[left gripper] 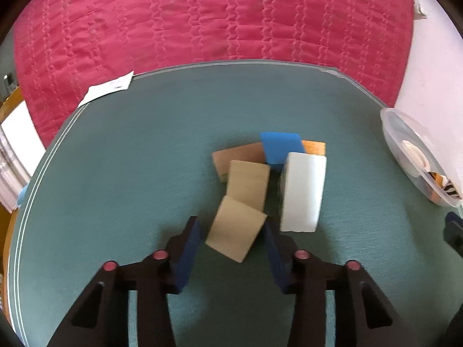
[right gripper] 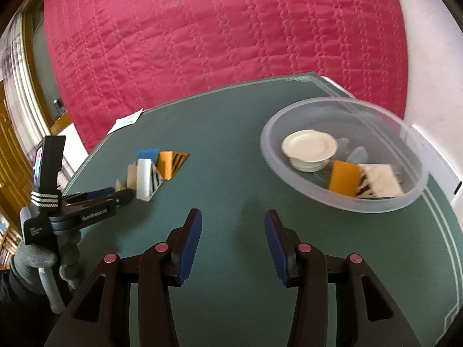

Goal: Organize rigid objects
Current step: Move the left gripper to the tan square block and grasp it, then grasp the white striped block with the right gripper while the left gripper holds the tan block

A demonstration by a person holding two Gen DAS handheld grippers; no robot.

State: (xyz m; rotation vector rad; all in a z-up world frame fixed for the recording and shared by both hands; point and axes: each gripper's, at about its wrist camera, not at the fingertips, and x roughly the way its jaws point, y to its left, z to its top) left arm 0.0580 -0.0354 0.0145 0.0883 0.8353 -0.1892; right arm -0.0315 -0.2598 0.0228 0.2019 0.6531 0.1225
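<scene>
The left gripper (left gripper: 231,237) has its blue pads closed around a tan wedge block (left gripper: 235,232) at the six-o'clock end of a cluster — tan, brown, blue, orange and white blocks (left gripper: 302,192) — on the green table mat (left gripper: 115,173). The right gripper (right gripper: 233,243) hangs with its jaws apart on nothing, the clear plastic bowl (right gripper: 411,190) at its two o'clock already holding an orange block (right gripper: 344,179) and a small white saucer (right gripper: 309,144). The pick looks made; next comes a lift and carry toward the bowl — without nudging the neighbours. Lettering on the left tool is too blurred to read.
</scene>
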